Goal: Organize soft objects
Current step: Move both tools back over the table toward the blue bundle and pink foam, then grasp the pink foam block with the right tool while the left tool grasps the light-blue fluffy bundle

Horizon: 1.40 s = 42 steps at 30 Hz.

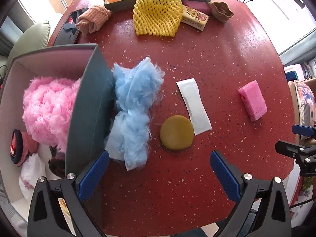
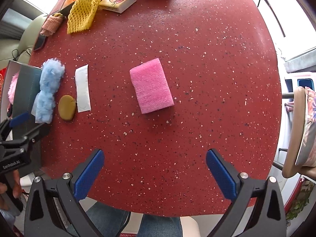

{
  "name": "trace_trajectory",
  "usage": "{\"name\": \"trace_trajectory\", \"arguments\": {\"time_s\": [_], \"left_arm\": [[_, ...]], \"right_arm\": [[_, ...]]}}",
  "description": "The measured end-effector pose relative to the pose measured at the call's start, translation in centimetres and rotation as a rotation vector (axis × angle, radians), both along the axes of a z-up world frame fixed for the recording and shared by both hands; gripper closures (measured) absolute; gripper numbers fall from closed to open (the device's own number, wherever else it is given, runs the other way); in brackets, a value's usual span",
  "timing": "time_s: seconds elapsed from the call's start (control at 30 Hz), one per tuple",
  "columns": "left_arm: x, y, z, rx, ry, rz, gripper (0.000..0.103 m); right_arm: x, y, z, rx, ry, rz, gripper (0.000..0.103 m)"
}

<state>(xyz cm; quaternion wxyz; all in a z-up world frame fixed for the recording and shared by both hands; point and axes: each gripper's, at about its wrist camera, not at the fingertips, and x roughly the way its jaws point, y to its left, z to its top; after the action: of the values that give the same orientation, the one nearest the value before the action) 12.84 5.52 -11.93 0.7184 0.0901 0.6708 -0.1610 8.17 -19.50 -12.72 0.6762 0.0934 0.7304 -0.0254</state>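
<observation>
Right wrist view: left tongs (image 2: 18,119) read "GenRobot.AI".

Boxes: two, near (image 1: 89,102) and far (image 1: 118,5).
Pink sponges: two, (image 2: 151,86) and (image 1: 194,5).
Blue fluff (image 1: 134,108): one.
Pink fluff (image 1: 49,108): one.
Yellow net (image 1: 157,14): one.
Olive disc (image 1: 176,132): one.
White strip (image 1: 193,105): one.
Tissue pack (image 1: 195,18): one.
Brown pouch (image 1: 221,10): one.
Rolled tan cloth (image 1: 93,18): one.
</observation>
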Motion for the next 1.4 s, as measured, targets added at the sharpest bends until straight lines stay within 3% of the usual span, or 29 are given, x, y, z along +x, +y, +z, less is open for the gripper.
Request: {"name": "trace_trajectory", "arguments": {"time_s": [0.37,0.6,0.77,1.07,1.4], "left_arm": [[4.1,0.2,-0.2,0.064,-0.059,0.041,0.001],[3.7,-3.4,-1.3,0.085,-0.031,0.024,0.001],[4.5,-2.4,-3.0,0.083,0.001,0.089,0.001],[4.7,-2.8,-7.1,0.127,0.086,0.046,0.001],[5.4,-2.7,-7.6,0.118,0.108,0.061,0.000]], "right_arm": [[3.7,0.5,-1.6,-0.022,-0.015,0.070,0.000],[5.6,0.4,-2.9,-0.036,-0.013,0.090,0.000],[6.9,0.4,-3.7,-0.046,-0.012,0.115,0.000],[9.8,2.2,-6.9,-0.051,0.006,0.142,0.000],[9.7,4.7,-9.2,-0.087,0.040,0.239,0.002]]}}
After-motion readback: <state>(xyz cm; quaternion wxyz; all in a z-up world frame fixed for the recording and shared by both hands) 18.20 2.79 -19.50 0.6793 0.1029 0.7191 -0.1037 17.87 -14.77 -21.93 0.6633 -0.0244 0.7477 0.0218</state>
